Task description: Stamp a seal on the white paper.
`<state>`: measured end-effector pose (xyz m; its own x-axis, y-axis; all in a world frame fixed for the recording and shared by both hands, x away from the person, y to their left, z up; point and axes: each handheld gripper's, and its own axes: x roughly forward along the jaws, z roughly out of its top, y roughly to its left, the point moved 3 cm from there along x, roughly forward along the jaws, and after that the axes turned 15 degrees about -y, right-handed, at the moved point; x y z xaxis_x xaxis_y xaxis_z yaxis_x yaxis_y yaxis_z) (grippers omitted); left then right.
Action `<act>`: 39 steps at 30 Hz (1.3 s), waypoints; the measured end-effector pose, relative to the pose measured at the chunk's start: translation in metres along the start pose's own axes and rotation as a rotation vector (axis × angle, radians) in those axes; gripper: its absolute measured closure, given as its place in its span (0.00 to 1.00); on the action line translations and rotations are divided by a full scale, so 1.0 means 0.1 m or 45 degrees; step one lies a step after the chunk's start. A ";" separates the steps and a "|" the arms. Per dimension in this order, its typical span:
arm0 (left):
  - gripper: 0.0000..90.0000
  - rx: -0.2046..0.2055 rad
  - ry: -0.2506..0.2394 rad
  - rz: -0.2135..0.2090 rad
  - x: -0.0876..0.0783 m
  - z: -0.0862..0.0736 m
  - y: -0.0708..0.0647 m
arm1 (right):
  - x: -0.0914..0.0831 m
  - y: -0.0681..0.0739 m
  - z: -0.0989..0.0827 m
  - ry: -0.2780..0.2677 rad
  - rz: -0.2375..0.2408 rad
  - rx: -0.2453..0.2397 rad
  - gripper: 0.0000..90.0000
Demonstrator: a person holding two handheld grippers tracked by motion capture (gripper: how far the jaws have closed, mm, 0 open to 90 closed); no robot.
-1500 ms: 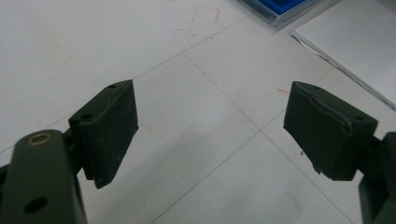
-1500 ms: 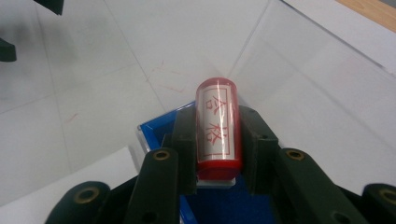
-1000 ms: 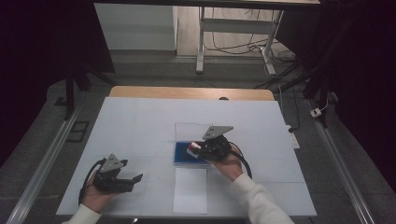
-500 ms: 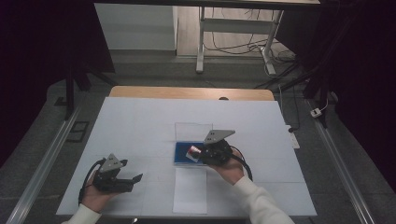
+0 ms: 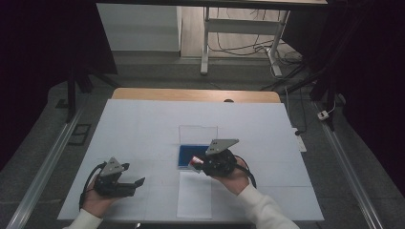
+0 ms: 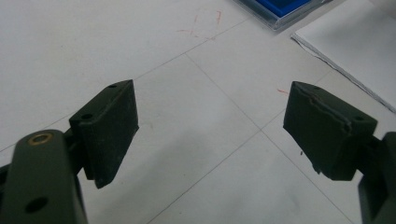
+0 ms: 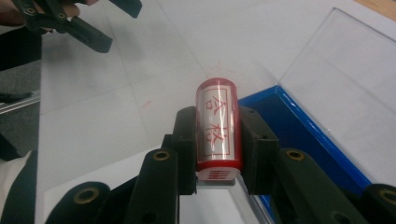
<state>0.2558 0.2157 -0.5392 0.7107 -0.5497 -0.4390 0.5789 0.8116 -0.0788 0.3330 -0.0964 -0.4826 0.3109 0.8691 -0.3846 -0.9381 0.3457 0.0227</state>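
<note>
On the white-covered counter (image 5: 143, 124) lies a sheet of white paper (image 5: 194, 194) beside the open clear-lidded blue ink-pad case (image 5: 185, 156), over which the right gripper (image 7: 218, 140) clamps a red cylindrical stamp (image 7: 218, 123), probably inked and next needing pressing onto paper, while the left gripper (image 6: 210, 130) idles, fingers wide.

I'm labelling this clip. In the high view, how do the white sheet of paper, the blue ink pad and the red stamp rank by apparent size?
Largest to smallest:
1. White sheet of paper
2. Blue ink pad, partly hidden by the right gripper
3. Red stamp, clamped in that gripper, clearly smallest
</note>
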 end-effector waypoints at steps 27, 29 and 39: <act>0.20 0.001 0.009 -0.004 0.02 -0.01 -0.02 | -0.09 0.31 -0.14 0.062 0.082 -0.033 0.78; 0.20 0.001 0.009 -0.005 0.02 -0.01 -0.02 | -0.08 0.32 -0.15 0.068 0.086 -0.029 0.78; 0.20 0.008 0.011 -0.007 0.02 -0.01 -0.02 | -0.05 0.39 -0.23 0.127 0.100 -0.056 0.78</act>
<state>0.2555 0.2132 -0.5409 0.7042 -0.5522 -0.4463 0.5852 0.8074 -0.0757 0.2918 -0.0952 -0.5015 0.2218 0.8527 -0.4730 -0.9653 0.2605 0.0169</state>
